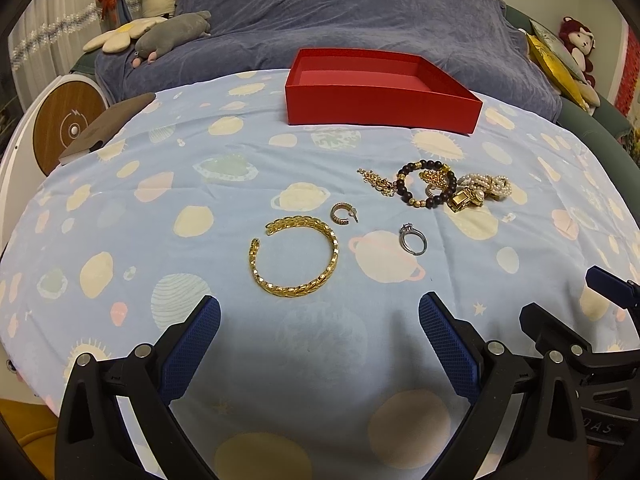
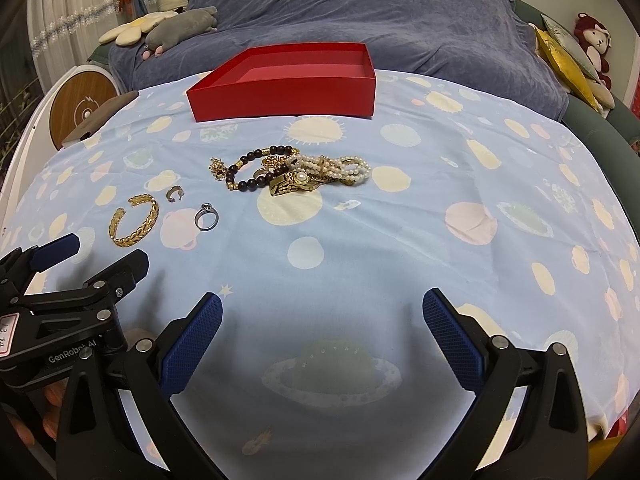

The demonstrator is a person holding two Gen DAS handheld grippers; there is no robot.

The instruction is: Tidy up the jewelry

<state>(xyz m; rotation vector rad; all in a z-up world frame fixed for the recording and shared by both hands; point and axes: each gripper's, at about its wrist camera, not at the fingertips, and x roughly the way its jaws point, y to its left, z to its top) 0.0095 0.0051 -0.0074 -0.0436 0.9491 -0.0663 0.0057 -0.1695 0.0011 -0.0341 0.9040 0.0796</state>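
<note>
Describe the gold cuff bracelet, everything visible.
The gold cuff bracelet is an open C-shaped band of braided, leaf-like links, shiny yellow metal by the look. It lies flat on the planet-print cloth, its gap facing the far left. It sits apart from the other pieces: a small hoop earring just beyond it, a silver ring to its right. Nothing touches it; neither gripper holds it.

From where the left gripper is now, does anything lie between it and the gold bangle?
Nothing visible does. The left gripper is open, and only bare cloth lies between it and the gold bangle. The small hoop earring and the silver ring lie beyond and to the right, apart from the bangle.
</note>
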